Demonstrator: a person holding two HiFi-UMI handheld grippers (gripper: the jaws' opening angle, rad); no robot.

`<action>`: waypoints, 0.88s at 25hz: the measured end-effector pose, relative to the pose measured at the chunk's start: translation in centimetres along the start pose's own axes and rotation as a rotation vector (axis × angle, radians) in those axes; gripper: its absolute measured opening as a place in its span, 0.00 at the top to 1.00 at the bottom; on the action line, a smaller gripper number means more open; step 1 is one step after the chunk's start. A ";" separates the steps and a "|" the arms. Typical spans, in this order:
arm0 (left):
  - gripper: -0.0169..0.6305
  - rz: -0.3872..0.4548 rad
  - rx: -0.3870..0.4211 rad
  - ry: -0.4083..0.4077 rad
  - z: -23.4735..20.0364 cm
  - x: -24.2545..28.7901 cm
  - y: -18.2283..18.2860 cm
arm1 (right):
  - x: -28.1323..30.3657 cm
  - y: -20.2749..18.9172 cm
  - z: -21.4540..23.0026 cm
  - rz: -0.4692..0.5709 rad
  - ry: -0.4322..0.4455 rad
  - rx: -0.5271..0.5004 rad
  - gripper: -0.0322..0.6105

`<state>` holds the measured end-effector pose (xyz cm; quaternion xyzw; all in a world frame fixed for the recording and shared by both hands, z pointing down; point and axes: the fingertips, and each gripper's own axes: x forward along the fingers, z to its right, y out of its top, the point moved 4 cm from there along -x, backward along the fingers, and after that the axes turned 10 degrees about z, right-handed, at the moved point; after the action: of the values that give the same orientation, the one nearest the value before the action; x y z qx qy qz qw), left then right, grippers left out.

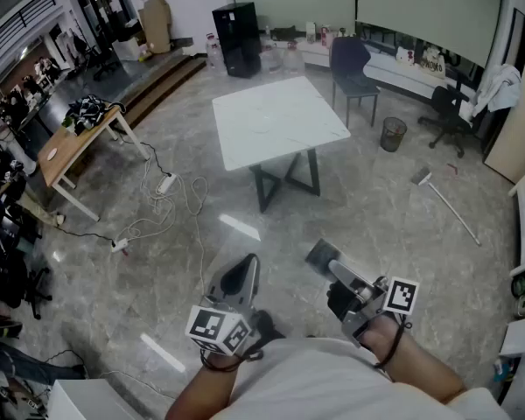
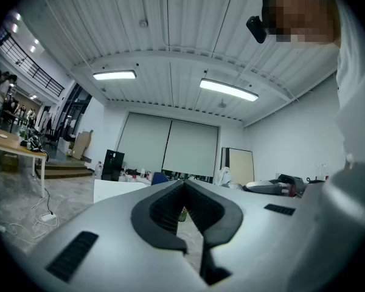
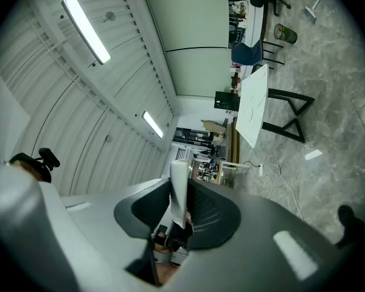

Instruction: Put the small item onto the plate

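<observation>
Small flat item [image 3: 178, 178] is sitting pinched edge-on btwn the right gripper's [image 3: 180, 190] jaws, up in the air near the person's body, well away from the white table [image 1: 276, 121]. Left gripper [image 2: 184, 186] is hanging w/ jaws closed together, nothing in them.

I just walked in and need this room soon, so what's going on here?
A person stands on the open floor with a gripper in each hand, some way back from the white table. The right gripper is clamped on a thin flat item, held out toward the table. The left gripper is shut and empty. I can't make out a plate on the table, so nothing has been set down yet.
</observation>
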<state>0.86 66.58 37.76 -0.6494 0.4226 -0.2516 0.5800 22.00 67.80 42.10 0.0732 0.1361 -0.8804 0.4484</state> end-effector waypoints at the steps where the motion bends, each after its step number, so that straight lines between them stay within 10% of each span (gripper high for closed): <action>1: 0.96 0.000 0.002 -0.007 -0.1 0.2 0.0 | 0.0 0.0 0.0 0.005 0.001 -0.001 0.82; 22: 0.96 0.009 -0.018 -0.038 -7.4 2.1 -0.5 | 5.9 -1.5 2.4 0.042 -0.032 -0.048 0.82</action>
<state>-4.03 60.81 39.36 -0.6573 0.4164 -0.2329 0.5834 17.31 63.39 43.15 0.0510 0.1482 -0.8682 0.4708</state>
